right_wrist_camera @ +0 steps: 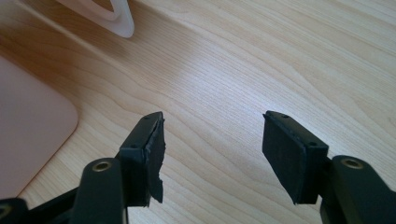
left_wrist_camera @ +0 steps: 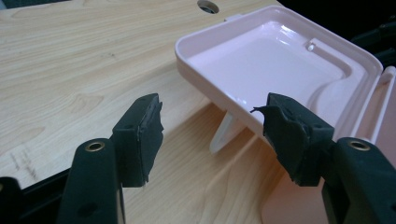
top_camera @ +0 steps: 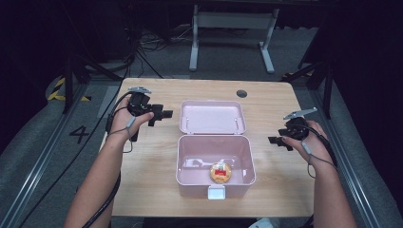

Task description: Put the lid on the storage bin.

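A pink box (top_camera: 215, 166) is sitting open in the middle of the wooden table (top_camera: 152, 161); its lid (top_camera: 212, 117) is lying flat behind it, inside up. A small round tin (top_camera: 220, 172) with an orange rim and a red and white label is lying in the box, near the front wall; the words on the label are too small to read. A white latch (top_camera: 216, 192) is hanging on the front of the box.

The left tool (top_camera: 160, 115) is being held in the left hand (top_camera: 124, 119), just left of the lid and apart from it; its jaws are standing wide with nothing between them. In the left gripper view the left tool (left_wrist_camera: 212, 126) is pointing at the lid's near corner, and the lid (left_wrist_camera: 280, 65) is getting cut off at the right edge; a dark round hole (left_wrist_camera: 208, 5) in the table is showing at the top, half cut off.

The right tool (top_camera: 279, 141) is being held in the right hand (top_camera: 311, 142), right of the box and not touching it; its jaws are also standing wide and holding nothing. In the right gripper view the right tool (right_wrist_camera: 212, 149) is hanging over bare wood; a pink side of the box (right_wrist_camera: 32, 135) is showing at the left, and a pale rounded piece (right_wrist_camera: 114, 16) is peeking in at the top, too cut off to tell what it is.

Both forearms are coming in from the bottom edge; the floor around the table is dark and hard to make out.
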A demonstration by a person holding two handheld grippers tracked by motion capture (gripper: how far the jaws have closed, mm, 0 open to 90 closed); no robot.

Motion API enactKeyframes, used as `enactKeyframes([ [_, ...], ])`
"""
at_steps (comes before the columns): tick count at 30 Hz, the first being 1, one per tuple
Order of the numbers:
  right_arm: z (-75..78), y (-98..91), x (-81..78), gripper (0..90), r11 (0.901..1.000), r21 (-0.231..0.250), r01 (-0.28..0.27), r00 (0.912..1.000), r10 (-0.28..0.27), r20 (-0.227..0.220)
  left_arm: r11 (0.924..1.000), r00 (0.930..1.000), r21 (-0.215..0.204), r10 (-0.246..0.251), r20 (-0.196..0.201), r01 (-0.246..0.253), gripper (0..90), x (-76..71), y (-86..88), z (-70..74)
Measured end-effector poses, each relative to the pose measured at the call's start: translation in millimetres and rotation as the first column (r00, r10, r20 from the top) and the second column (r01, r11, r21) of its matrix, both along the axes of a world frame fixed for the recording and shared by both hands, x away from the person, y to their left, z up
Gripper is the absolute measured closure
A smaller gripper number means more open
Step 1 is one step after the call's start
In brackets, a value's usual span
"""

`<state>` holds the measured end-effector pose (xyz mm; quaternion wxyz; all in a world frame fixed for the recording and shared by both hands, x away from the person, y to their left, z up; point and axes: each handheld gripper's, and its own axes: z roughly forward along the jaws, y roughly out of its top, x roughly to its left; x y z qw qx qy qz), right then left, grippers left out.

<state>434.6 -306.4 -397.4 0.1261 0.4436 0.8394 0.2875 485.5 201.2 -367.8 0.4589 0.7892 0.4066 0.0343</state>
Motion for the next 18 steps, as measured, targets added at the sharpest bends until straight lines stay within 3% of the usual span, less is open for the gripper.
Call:
enactKeyframes([
  [8,-1.4,1.6,0.8,39.2,0.9999,-0.009,-0.008,1.0000,0.008,0.003,0.9999,0.9999,-0.007,0.007,-0.007,-0.007,35.5,15.2,-22.2,-4.6],
  [18,-2.1,4.1,1.7,38.7,0.9996,-0.024,-0.015,0.9999,0.016,0.005,0.9998,0.9981,-0.016,0.010,-0.060,-0.011,38.2,33.5,-43.4,-19.4],
])
